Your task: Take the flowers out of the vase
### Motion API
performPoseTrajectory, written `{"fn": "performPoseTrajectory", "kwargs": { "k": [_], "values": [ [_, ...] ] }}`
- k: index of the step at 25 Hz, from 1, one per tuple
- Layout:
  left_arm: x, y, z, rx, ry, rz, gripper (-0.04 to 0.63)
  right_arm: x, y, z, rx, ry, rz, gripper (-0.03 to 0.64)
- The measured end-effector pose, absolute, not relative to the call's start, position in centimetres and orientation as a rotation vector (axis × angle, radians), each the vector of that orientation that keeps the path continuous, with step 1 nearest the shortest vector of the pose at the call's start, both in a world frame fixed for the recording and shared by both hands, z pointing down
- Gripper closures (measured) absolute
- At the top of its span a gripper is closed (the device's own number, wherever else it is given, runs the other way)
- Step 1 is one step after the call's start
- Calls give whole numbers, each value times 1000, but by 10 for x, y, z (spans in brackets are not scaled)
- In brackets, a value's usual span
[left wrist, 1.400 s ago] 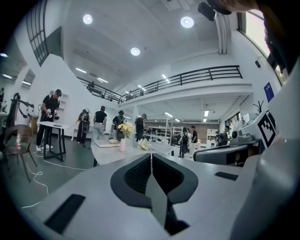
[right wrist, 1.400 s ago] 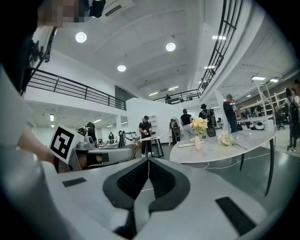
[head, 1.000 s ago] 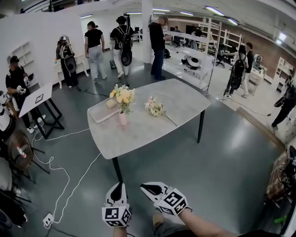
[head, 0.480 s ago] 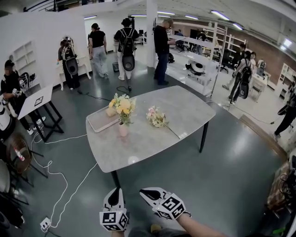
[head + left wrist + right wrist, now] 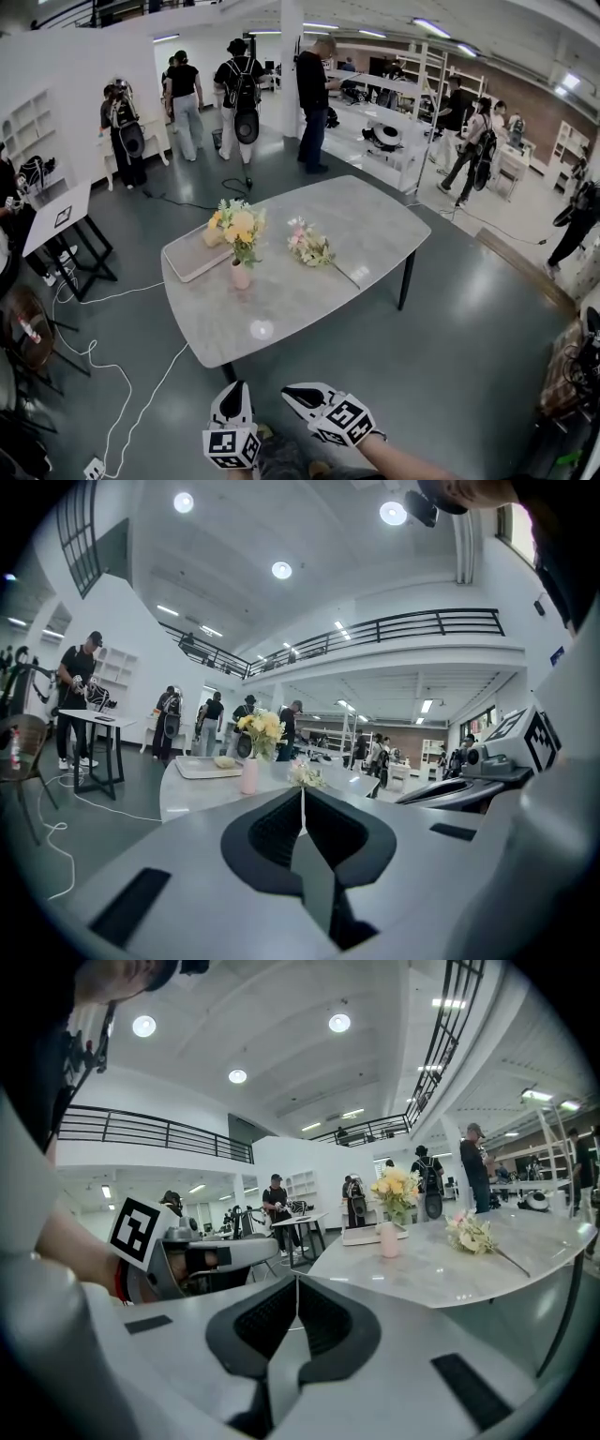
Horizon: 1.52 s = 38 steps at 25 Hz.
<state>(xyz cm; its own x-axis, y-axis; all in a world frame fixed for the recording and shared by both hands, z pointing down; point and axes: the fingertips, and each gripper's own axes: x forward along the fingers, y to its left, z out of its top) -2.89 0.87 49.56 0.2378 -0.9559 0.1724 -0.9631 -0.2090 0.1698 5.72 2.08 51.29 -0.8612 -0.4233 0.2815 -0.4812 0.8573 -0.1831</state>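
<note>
A small pink vase (image 5: 241, 274) with yellow flowers (image 5: 237, 225) stands upright on the grey table (image 5: 281, 314). A loose bunch of pale flowers (image 5: 309, 248) lies on the tabletop to its right. Both grippers hang low, short of the table's near edge. My left gripper (image 5: 235, 387) and right gripper (image 5: 287, 390) are shut with nothing between the jaws. The left gripper view shows the vase (image 5: 248, 776) and the lying bunch (image 5: 305, 774) beyond its tip (image 5: 302, 791). In the right gripper view the vase (image 5: 388, 1239) and bunch (image 5: 472, 1232) sit far ahead of the tip (image 5: 296, 1279).
A flat tray (image 5: 190, 264) with a yellowish lump (image 5: 214, 236) lies behind the vase. Several people stand beyond the table. A small side table (image 5: 56, 217) and a chair (image 5: 23, 328) are at the left. White cables (image 5: 112, 375) run across the floor.
The view has come closer to the table, which now sits a little lower and further left. Both grippers keep their pose at the bottom edge, jaws still shut.
</note>
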Motion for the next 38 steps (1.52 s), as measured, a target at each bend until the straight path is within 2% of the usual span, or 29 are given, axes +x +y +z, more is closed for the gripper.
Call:
{"fn": "performPoseTrajectory", "kwargs": {
  "k": [26, 38],
  "values": [
    [-149, -139, 494, 2355, -1673, 61, 572, -75, -117, 514, 776, -2748, 414, 595],
    [-163, -172, 508, 2431, -1552, 95, 572, -100, -141, 527, 872, -2715, 456, 595]
  ]
}}
